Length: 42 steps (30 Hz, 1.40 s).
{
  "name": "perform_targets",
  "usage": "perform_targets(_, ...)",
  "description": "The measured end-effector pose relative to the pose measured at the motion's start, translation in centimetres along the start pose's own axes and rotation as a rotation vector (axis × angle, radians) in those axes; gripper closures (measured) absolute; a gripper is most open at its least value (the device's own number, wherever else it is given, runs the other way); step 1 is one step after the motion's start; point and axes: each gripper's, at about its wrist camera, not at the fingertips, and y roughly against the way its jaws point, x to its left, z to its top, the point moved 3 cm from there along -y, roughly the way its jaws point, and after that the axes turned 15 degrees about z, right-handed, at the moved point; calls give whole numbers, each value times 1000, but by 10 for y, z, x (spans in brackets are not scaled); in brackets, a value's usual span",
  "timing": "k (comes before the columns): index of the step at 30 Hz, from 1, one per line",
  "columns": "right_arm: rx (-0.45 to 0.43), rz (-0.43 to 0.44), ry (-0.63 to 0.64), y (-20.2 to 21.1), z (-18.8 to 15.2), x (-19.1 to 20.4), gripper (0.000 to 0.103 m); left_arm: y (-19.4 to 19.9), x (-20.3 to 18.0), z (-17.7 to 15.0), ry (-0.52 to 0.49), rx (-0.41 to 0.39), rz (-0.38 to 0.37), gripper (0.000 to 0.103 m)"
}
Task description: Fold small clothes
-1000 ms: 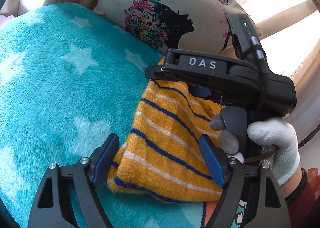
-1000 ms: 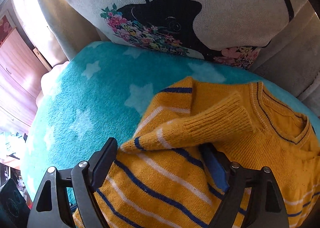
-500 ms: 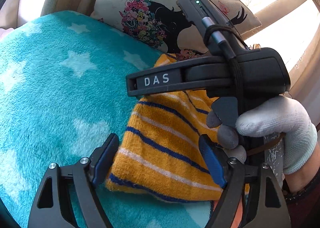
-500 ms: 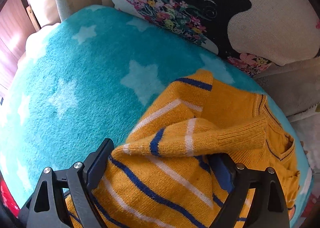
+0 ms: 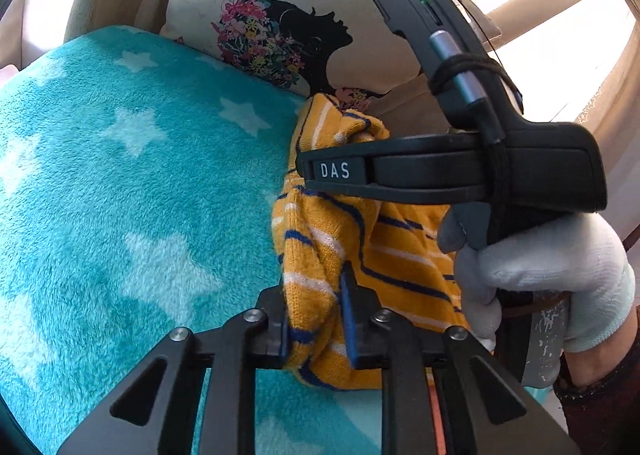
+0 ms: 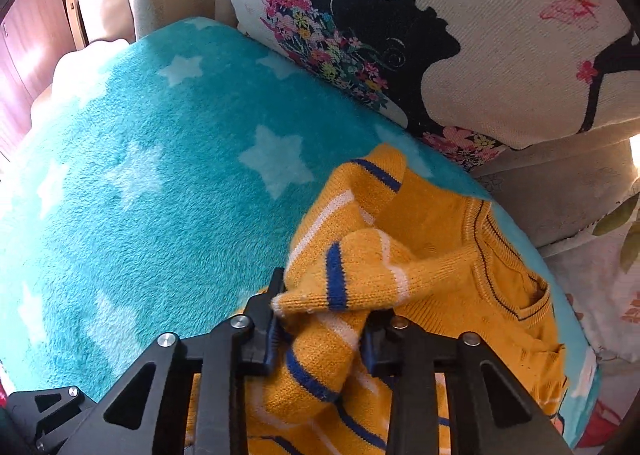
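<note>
Mustard-yellow knit, with navy and white stripes, makes the small sweater; it lies on the turquoise star blanket, just in front of the printed cushion, and its ribbed V-neck points away from the cushion's flower print, toward the blanket's right edge.

The left gripper has its jaws closing on a bunched fold at the sweater's striped hem; the blue pads already press the wool between them. The right gripper is closing too, and a roll of sleeve and body fabric sits pinched between its fingers. In the left wrist view the right gripper's black body crosses above the sweater, held by a hand in a white glove.

To do this step well, I judge that both pinches should catch all layers of the same edge, not only the top one; then the two hands should lift together and carry the edge across the sweater toward its neck side, keeping the fabric lightly stretched so that no wrinkle is folded in.

The knit is thick, soft and a little stretchy, so it can slip or sag; the blanket is deep plush fleece and may drag on the wool; the cushion is flat woven cloth, firm behind the sweater.
</note>
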Motion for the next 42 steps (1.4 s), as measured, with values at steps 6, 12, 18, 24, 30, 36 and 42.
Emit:
perform_targets(6,-93,95,-57,37,-14,-20,81,23,-28,1,-21,-18,-49,85)
perform_targets(12,-182,158,-111,68,-26,-45,83,34,-67,-3,-75,-48,-77,85)
perform_targets(18,-254,193,-172,95,-51,-79,83,35,-108,-11,-121,-42,-114,86)
perform_targets(24,-310,219,-253,116,-90,-120,83,34,-153,-26,-185,-22,-134,86)
perform_targets(30,-365,244,-357,135,-135,-166,83,30,-200,-42,-252,-3,-155,86)
perform_targets(36,-398,249,-437,147,-176,-205,83,14,-241,-60,-304,31,-180,86)
perform_targets(42,-416,263,-524,149,-214,-240,83,-6,-273,-75,-339,82,-195,86)
